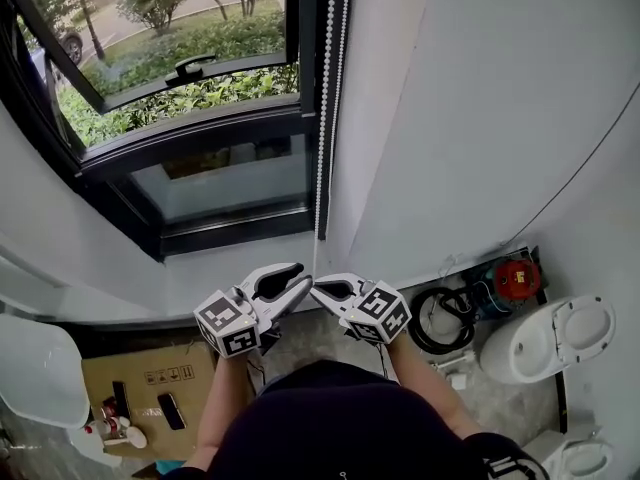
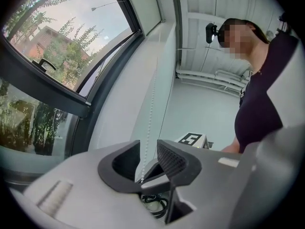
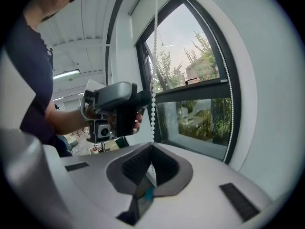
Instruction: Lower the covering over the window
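Bead chain point(image 1: 321, 148) of the window covering hangs straight down the R edge of the window point(image 1: 200, 98), just beside the dark frame. It runs from 12 o'clock in the head view down to the grippers at frame centre. A 2nd strand hangs parallel, just to its 3 o'clock side.

Right gripper point(image 1: 316, 290) is clenched on the bead chain. In the right gripper view the jaws are together and the chain point(image 3: 153, 104) drops straight into the tips point(image 3: 152, 147).

Left gripper point(image 1: 303, 276) is released. In the left gripper view its jaws stand apart w/ the chain point(image 2: 151, 109) passing through the gap point(image 2: 148, 149), pads not pressing on it. Its tips sit just at 9 o'clock of the right gripper's tips, nearly touching; both point toward 12 o'clock, at the wall below the window.

Window: upper sash tilted open w/ a black handle point(image 1: 190, 65), shrubs point(image 1: 170, 43) outside, lower pane shut. White sill point(image 1: 250, 253) lies below it.

Further out, on the floor:
- Coiled black hose point(image 1: 440, 318) at 3 o'clock of the grippers.
- Red-topped device point(image 1: 516, 278) just past the hose.
- White toilet point(image 1: 555, 338) at 4 o'clock.
- Flat cardboard sheet point(image 1: 150, 388) at 8 o'clock w/ small items on it, too small to tell.

The person's dark top point(image 1: 340, 423) fills the 6 o'clock edge.
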